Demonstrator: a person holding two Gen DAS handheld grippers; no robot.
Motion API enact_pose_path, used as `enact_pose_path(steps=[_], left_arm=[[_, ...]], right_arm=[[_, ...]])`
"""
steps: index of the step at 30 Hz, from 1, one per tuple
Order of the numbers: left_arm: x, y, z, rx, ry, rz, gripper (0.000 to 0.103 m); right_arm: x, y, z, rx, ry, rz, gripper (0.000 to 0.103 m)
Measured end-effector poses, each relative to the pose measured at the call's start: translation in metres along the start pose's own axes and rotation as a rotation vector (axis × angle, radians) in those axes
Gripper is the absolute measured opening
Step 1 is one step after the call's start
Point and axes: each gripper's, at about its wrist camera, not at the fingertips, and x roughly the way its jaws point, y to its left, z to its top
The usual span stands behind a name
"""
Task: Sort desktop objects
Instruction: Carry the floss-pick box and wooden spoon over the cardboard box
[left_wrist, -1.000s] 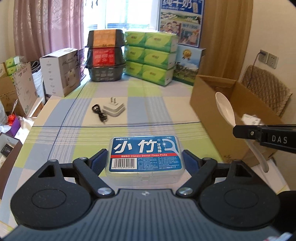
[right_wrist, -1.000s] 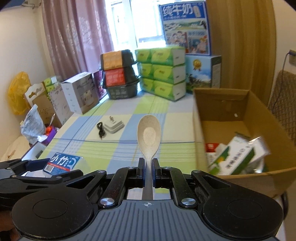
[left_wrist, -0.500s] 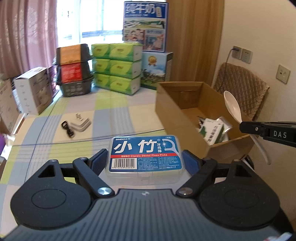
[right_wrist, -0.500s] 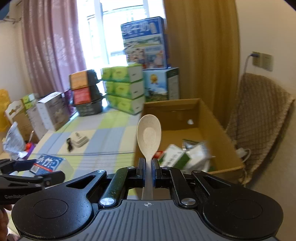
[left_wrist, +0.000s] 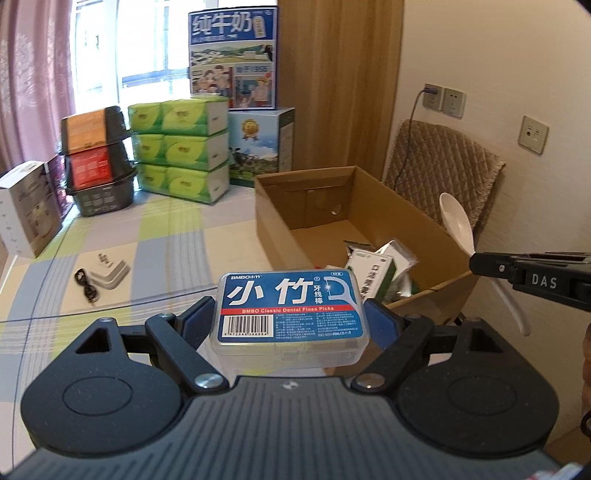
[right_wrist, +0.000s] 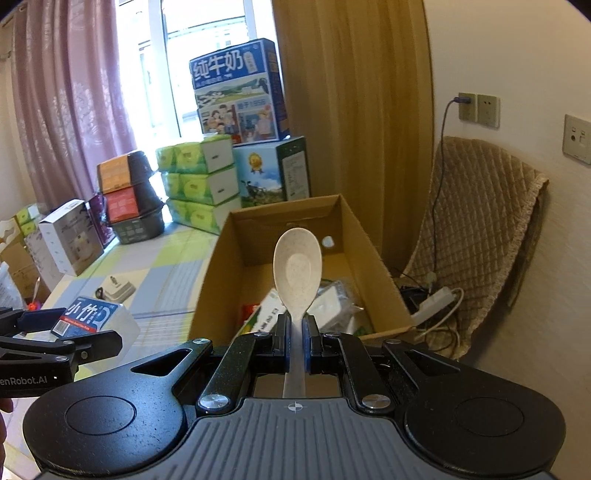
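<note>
Floss-pick box (left_wrist: 289, 314), clear plastic with a blue label, sits clamped between the blue pads of the left gripper (left_wrist: 289, 319), lifted off the checked tablecloth (left_wrist: 177, 236) near the cardboard box (left_wrist: 273, 221). The box's underside and near edge are hidden behind the gripper body. The right gripper (right_wrist: 294, 341) has its fingers pressed together on the handle of a speckled cream spoon (right_wrist: 297, 273), bowl upright and facing the camera, in front of the open carton; the handle's lower end disappears under the gripper housing. Inside the cardboard box lie a green-and-white packet (left_wrist: 373, 273) and other wrapped items, partly masked by the spoon and the carton wall, so they cannot be told apart. A white charger (left_wrist: 110, 275) with a black cable (left_wrist: 85, 284) rests on the tablecloth toward its left edge. At the far edge stand stacked green tissue packs (left_wrist: 181, 151), partly cut off by the carton.
</note>
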Motion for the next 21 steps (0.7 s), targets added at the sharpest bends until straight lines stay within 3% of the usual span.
enact_pose_path(steps=[21], left_arm=[[0.057,-0.039,0.042,0.104,-0.003,-0.077,0.083]], right_arm=[[0.031,-0.037,0.023,0.008,0.000,-0.011,0.004]])
